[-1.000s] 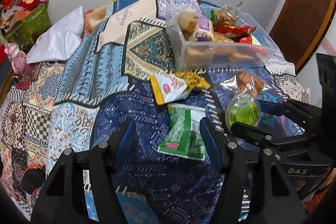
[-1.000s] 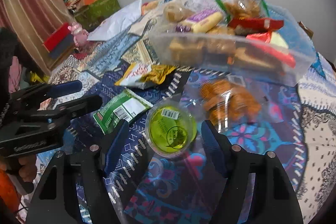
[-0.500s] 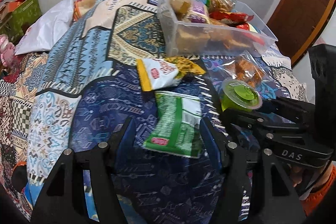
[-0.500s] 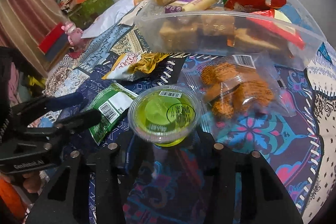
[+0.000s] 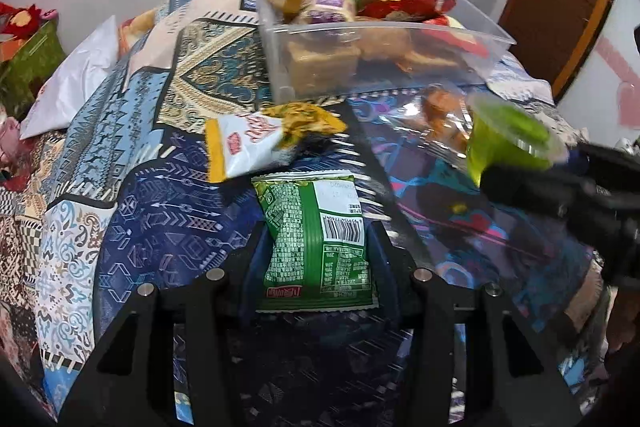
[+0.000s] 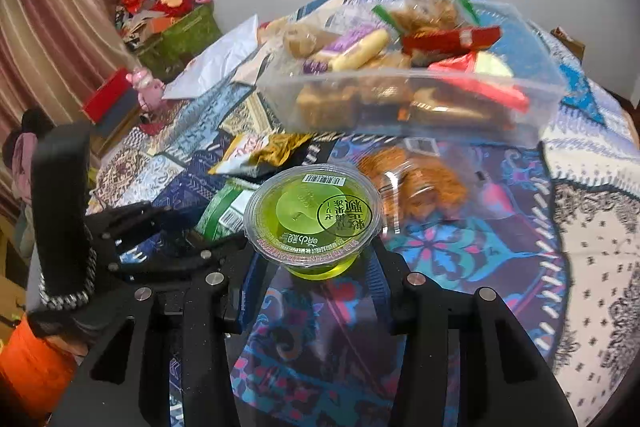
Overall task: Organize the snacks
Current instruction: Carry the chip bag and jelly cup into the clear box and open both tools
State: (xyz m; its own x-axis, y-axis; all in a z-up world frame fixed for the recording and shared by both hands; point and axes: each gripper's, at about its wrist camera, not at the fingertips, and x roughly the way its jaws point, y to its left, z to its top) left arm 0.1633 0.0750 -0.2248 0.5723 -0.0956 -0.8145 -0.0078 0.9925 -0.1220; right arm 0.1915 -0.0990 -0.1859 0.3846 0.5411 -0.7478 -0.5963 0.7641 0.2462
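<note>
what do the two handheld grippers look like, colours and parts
Both match: the left gripper and the right gripper have matte black angular frames with triangular cut-outs and round silver bolt heads at the joints. Their fingers are lined with dark blue pads. An orange sleeve shows behind the left one.

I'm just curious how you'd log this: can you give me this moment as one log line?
left gripper: closing around green packet | right gripper: holding green jelly cup | clear bin: partly filled | loose: yellow-white packet, cookie bag
</note>
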